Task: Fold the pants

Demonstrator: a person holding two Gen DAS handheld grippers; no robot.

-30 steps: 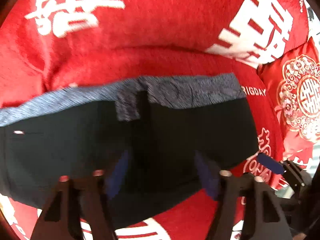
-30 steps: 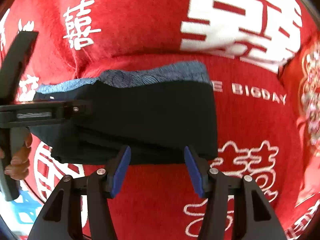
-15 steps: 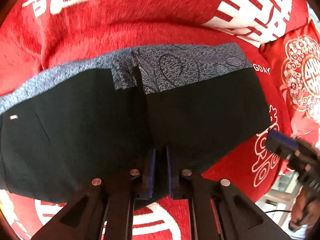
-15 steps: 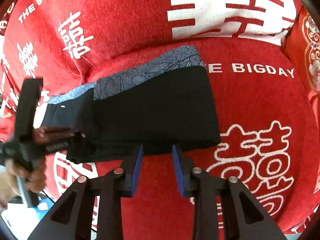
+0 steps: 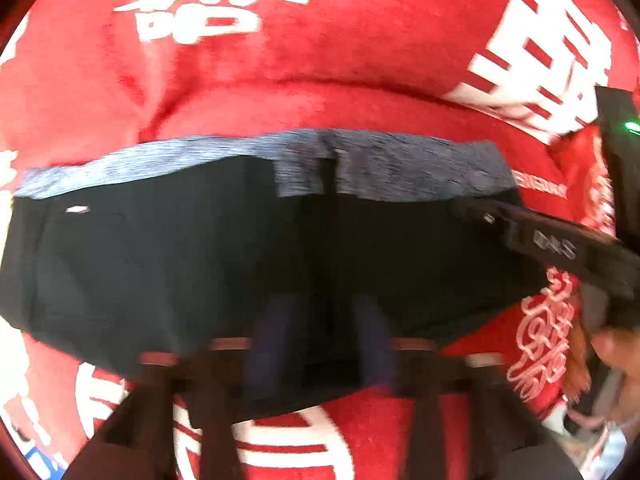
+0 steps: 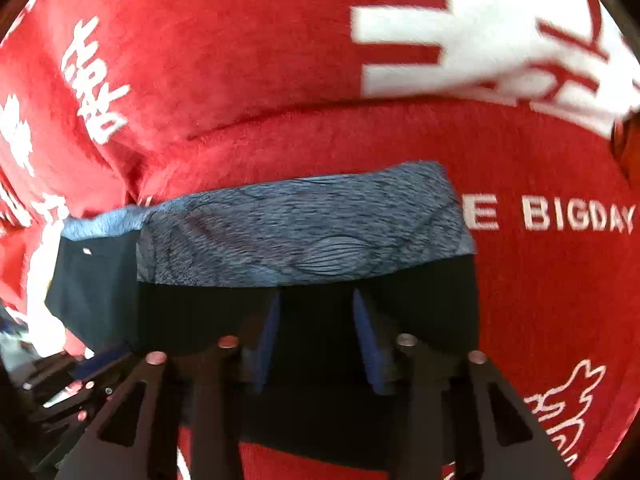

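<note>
Black pants [image 5: 168, 264] with a grey-blue patterned waistband [image 5: 384, 168] lie folded on a red sofa seat; they also show in the right wrist view [image 6: 420, 300]. My left gripper [image 5: 320, 340] is open, its blue fingers over the pants' near edge at the middle. My right gripper [image 6: 316, 340] is open, its blue pads astride the near part of the right folded section, below the waistband [image 6: 304, 236]. The right gripper's body [image 5: 560, 240] shows in the left wrist view over the pants' right end.
The red sofa cover [image 6: 540, 280] with white lettering spreads under the pants, and its backrest [image 5: 360, 32] rises behind. A person's hand [image 5: 612, 344] holds the right gripper at the right edge. The left gripper's body [image 6: 80, 376] sits at lower left in the right wrist view.
My left gripper opened from shut. My right gripper opened wider and moved forward over the pants, and it has come over their right end in the left wrist view.
</note>
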